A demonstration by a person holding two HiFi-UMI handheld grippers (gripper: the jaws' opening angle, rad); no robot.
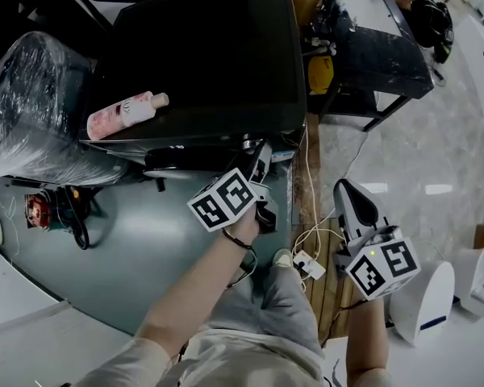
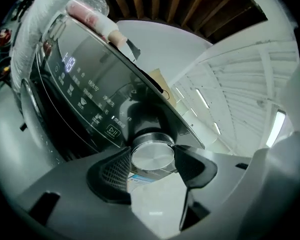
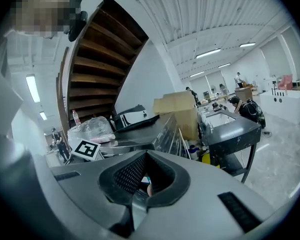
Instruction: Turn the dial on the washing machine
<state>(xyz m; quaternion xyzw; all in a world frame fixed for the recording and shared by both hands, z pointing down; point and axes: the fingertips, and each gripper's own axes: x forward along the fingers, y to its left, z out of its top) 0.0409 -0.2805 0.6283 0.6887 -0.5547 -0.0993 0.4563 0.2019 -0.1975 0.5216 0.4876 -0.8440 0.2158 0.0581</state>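
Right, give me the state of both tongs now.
Left tongs: closed on the dial.
Right tongs: closed, holding nothing.

Cool, even light comes from ceiling strip lights (image 3: 208, 51) and leaves pale glare patches on the polished floor (image 1: 403, 160). The head view is dimmer, and the black top of the washing machine (image 1: 202, 55) is nearly featureless. Both gripper views bulge and darken toward their round edges, and the metal dial (image 2: 152, 155) glints sharply against soft, blurred foreground plastic.
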